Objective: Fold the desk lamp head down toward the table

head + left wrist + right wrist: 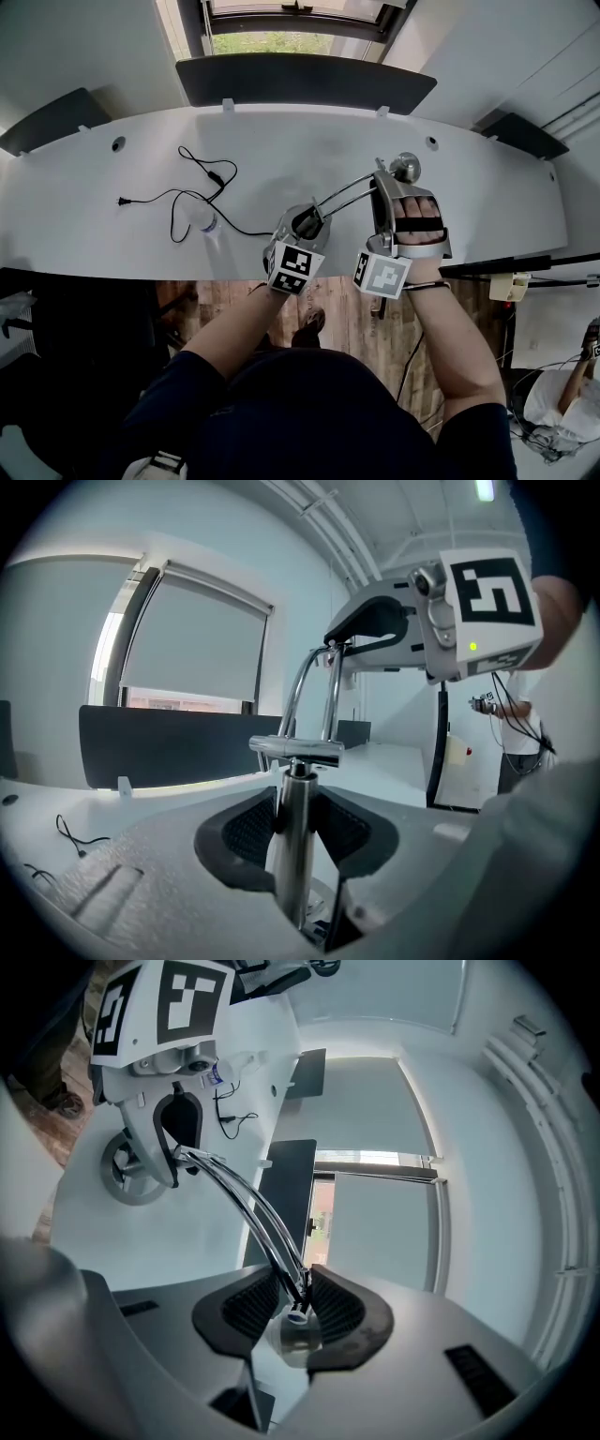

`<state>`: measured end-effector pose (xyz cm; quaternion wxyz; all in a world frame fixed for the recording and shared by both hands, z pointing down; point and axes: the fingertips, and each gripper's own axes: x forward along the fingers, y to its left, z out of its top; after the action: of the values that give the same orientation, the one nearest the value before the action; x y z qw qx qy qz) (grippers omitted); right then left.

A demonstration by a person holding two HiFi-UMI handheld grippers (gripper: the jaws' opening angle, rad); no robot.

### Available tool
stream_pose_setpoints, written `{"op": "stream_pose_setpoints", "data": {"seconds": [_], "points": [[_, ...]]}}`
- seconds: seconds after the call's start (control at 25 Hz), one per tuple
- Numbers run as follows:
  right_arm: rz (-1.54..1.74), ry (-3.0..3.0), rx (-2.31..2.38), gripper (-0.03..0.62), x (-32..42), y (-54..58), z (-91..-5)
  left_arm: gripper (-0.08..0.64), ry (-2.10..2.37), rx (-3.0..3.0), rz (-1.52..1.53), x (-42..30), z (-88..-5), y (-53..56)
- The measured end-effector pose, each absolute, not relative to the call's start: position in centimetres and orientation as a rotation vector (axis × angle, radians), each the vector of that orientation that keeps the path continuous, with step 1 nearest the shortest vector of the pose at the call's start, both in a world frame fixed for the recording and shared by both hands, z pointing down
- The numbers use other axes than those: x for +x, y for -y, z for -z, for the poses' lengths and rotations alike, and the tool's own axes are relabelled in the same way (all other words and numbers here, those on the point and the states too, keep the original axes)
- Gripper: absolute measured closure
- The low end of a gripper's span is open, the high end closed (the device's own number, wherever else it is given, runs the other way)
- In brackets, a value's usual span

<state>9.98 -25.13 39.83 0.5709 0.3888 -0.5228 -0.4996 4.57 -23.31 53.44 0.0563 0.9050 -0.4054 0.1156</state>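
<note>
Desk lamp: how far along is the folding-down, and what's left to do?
Done: both grips look set. The left claw is clamped on the lamp's upright post, and the right claw on the far end of its twin-rod arm. In hand: holding the lamp at both points. Left: the fold itself. The arm rises well above the table, so nothing is folded down yet.
</note>
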Motion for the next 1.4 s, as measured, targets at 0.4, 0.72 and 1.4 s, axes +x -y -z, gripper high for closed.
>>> {"op": "stream_pose_setpoints", "data": {"seconds": [0.4, 0.72, 1.4], "points": [[0.901, 1.359, 0.974, 0.5, 13.3, 25.8, -44.2, 0.436, 1.207, 2.74, -0.338, 4.4, -53.3, 23.1], [0.778, 1.451, 1.042, 0.506, 14.5, 26.1, -46.8, 0.434, 1.195, 2.689, -0.297, 4.8, -52.8, 22.9], [0.656, 1.558, 1.097, 0.509, 15.0, 26.3, -49.5, 0.434, 1.229, 2.697, -0.299, 4.7, -53.0, 23.2]]}}
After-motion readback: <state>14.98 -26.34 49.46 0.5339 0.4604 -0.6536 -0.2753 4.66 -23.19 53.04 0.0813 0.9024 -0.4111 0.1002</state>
